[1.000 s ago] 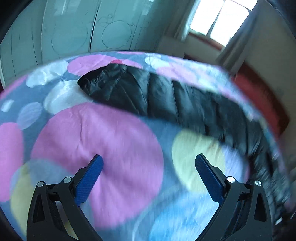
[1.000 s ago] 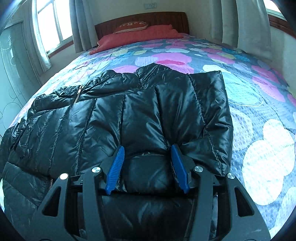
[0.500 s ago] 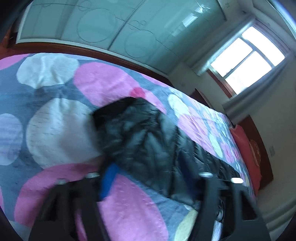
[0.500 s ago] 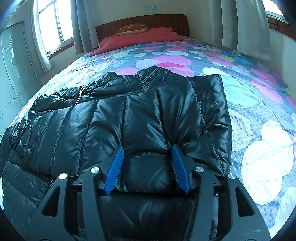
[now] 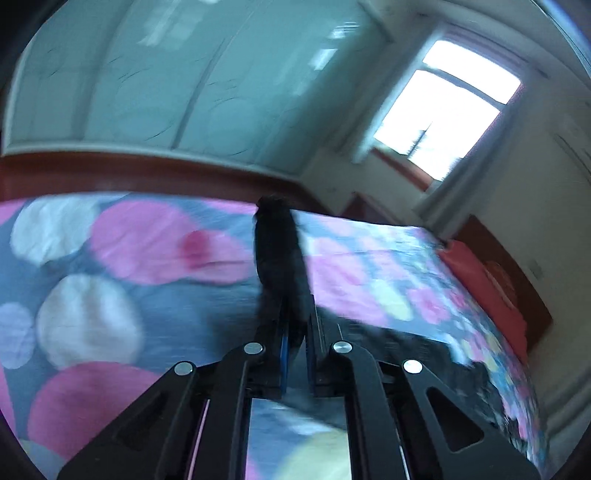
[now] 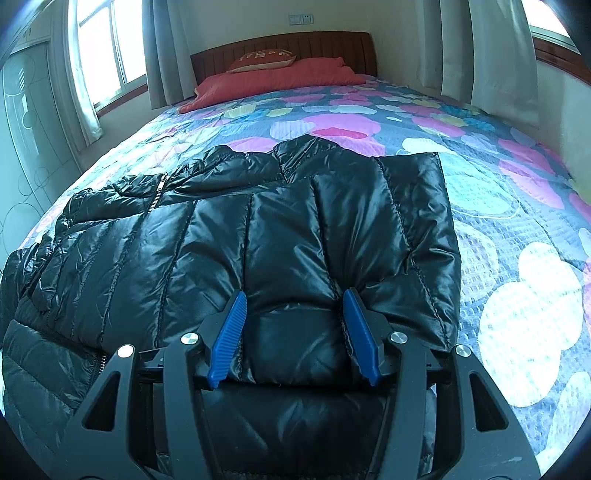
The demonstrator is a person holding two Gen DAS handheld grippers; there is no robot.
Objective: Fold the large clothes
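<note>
Left tongs (image 5: 295,339) have closed on blurred jacket (image 5: 280,251) cloth.

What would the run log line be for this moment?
left gripper: shut on jacket sleeve, lifted | right gripper: open, pressing black puffer jacket | floral bedspread | fold: underway

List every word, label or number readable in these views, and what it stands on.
Red cushion at the headboard: pale lettering, too small to read.
Black puffer jacket: no label shows.
Wall switch plate: no text legible.
Left wrist view: motion-blurred, nothing readable.
</note>
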